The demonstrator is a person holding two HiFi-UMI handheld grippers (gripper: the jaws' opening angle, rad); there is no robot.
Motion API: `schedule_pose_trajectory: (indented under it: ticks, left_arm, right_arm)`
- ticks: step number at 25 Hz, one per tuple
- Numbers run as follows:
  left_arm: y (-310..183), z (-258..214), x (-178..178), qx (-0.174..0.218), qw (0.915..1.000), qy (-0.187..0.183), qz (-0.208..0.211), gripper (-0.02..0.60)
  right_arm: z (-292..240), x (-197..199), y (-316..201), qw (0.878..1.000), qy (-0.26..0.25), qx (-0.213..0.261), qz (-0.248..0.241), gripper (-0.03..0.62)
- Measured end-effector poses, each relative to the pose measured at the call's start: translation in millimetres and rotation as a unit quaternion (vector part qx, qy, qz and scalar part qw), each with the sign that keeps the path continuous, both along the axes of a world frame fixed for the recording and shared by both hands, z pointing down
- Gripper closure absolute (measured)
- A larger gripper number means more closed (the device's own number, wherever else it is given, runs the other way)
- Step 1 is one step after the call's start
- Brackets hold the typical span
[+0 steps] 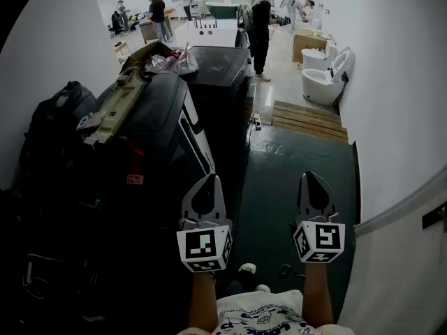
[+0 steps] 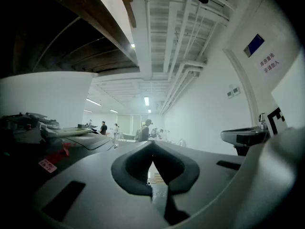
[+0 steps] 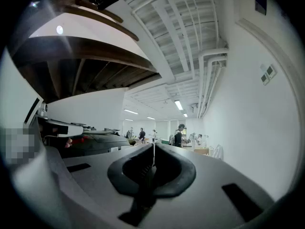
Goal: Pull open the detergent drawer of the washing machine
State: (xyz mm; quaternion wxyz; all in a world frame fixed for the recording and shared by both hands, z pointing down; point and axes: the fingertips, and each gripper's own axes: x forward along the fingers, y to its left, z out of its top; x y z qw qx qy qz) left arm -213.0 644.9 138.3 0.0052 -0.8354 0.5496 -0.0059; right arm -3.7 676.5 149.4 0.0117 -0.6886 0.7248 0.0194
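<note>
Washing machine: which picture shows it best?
The head view. It looks down on the dark washing machine, showing its cluttered top and white front strip. The left gripper view and the right gripper view catch only its top, edge-on, at their left side.

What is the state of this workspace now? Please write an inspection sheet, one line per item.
Surface: dark green floor.
Job's things: dark washing machine at the left, untouched; detergent drawer cannot be made out.
Clutter: plastic bags and an olive object on the machine tops; black backpack beside them.
Grippers: left hand-held gripper and right hand-held gripper both shut, empty, level above the floor.
Cables: white power strip with cable on the floor.
Surroundings: toilet, wooden pallet, people far off.
</note>
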Motion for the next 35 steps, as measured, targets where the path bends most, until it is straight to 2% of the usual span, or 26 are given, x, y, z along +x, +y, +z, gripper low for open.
schedule_pose_trajectory:
  ticks: [10, 21, 28, 35]
  left_arm:
    - [-19, 6, 3, -0.007, 1.0000, 0.001, 0.005, 0.568]
    - [-67, 16, -1, -0.013, 0.9999, -0.002, 0.006, 0.568]
    - [-97, 23, -5, -0.016, 0.9997, -0.004, 0.016, 0.568]
    - [-127, 34, 1, -0.032, 0.9992, -0.004, 0.023, 0.568]
  right_arm:
    - [8, 4, -17, 1.000, 0.000, -0.008, 0.007, 0.573]
    - [16, 0, -61, 1.000, -0.008, -0.011, 0.008, 0.572]
    - [22, -16, -88, 1.000, -0.010, -0.013, -0.018, 0.435]
    - [33, -21, -115, 0.999, -0.008, -0.030, -0.031, 0.402]
